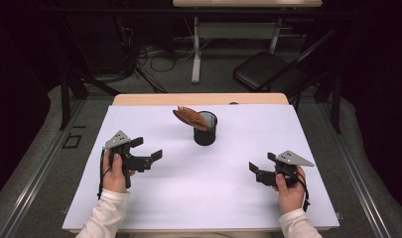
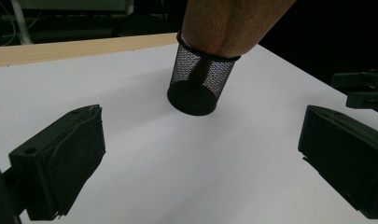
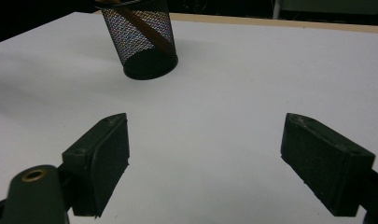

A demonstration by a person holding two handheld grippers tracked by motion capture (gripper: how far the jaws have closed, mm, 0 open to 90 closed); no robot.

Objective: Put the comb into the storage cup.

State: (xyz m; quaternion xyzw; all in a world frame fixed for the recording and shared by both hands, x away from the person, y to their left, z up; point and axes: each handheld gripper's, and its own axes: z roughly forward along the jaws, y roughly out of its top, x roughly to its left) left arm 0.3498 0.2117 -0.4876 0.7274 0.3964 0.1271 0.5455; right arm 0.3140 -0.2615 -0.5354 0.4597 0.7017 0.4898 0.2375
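A black mesh cup (image 1: 205, 130) stands upright at the back middle of the white-covered table (image 1: 213, 188). A brown, flat, leaf-shaped object (image 1: 190, 117) sticks out of the cup and leans to the left. My left gripper (image 1: 148, 148) is held open at the left, a little short of the cup, with nothing between its jaws. My right gripper (image 1: 261, 162) is open and empty at the right. In the left gripper view the cup (image 2: 200, 79) and the brown object (image 2: 228, 23) lie ahead of the open gripper (image 2: 200, 126). The right gripper view shows the cup (image 3: 142, 42) beyond its open gripper (image 3: 205, 130).
The table's wooden back edge (image 1: 198, 99) shows behind the white cover. On the floor beyond stand a black folding chair (image 1: 268, 69) and another table's white leg (image 1: 196, 49), with cables nearby. The right gripper (image 2: 361, 88) shows at the right edge of the left gripper view.
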